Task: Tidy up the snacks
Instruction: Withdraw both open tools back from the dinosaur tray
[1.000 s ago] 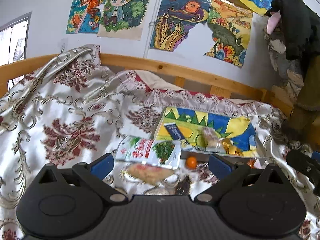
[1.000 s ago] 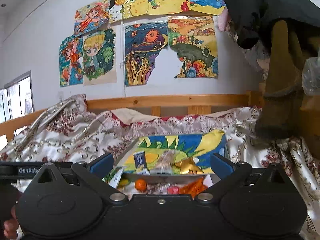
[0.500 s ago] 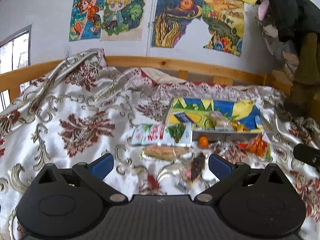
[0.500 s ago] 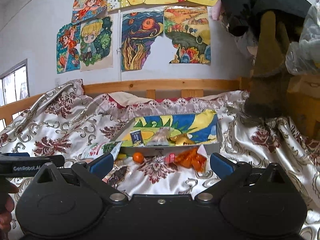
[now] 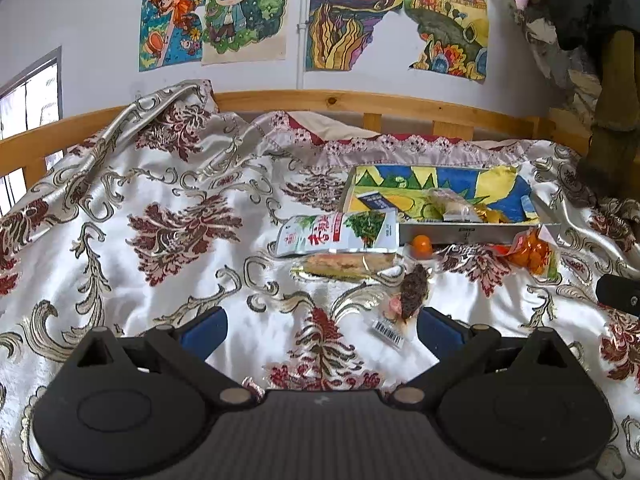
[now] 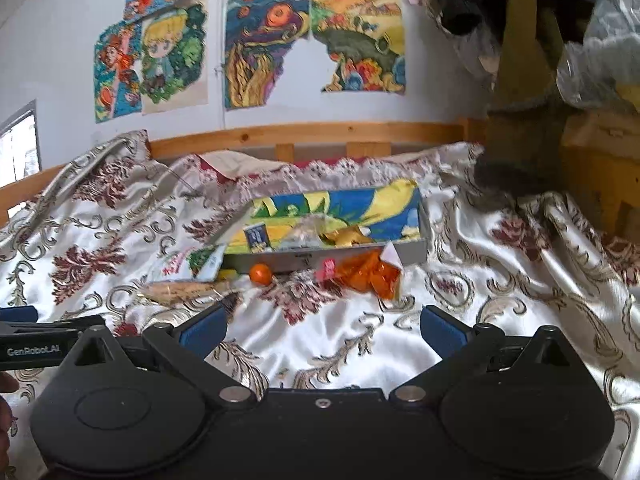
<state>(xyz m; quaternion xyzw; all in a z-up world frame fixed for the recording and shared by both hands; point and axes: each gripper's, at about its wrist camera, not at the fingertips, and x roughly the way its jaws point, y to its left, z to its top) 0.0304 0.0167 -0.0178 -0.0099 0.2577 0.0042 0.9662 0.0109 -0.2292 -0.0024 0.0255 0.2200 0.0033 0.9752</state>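
Snacks lie on a patterned bedspread in front of a shallow grey tray (image 5: pixel 472 234) with a colourful drawing inside; it also shows in the right wrist view (image 6: pixel 416 249). A white-green packet (image 5: pixel 340 232), a clear-wrapped pastry (image 5: pixel 344 265), a small orange ball (image 5: pixel 422 245), a dark wrapped snack (image 5: pixel 412 292) and an orange bag (image 5: pixel 528 254) lie outside the tray. In the tray are a blue packet (image 5: pixel 374 201) and gold wrappers (image 6: pixel 346 236). My left gripper (image 5: pixel 320 330) is open and empty, short of the dark snack. My right gripper (image 6: pixel 320 328) is open and empty, short of the orange bag (image 6: pixel 368 274).
A wooden bed rail (image 5: pixel 360 102) runs behind the bedspread, under a wall of drawings. Dark clothing (image 6: pixel 520 112) hangs at the right. The left gripper's body (image 6: pixel 36 344) shows at the right view's left edge. Bare bedspread (image 5: pixel 160 260) spreads to the left.
Both grippers have drawn back and tilted down, so the tray and snacks sit farther off and more bedspread shows in front. Both stay open and empty.
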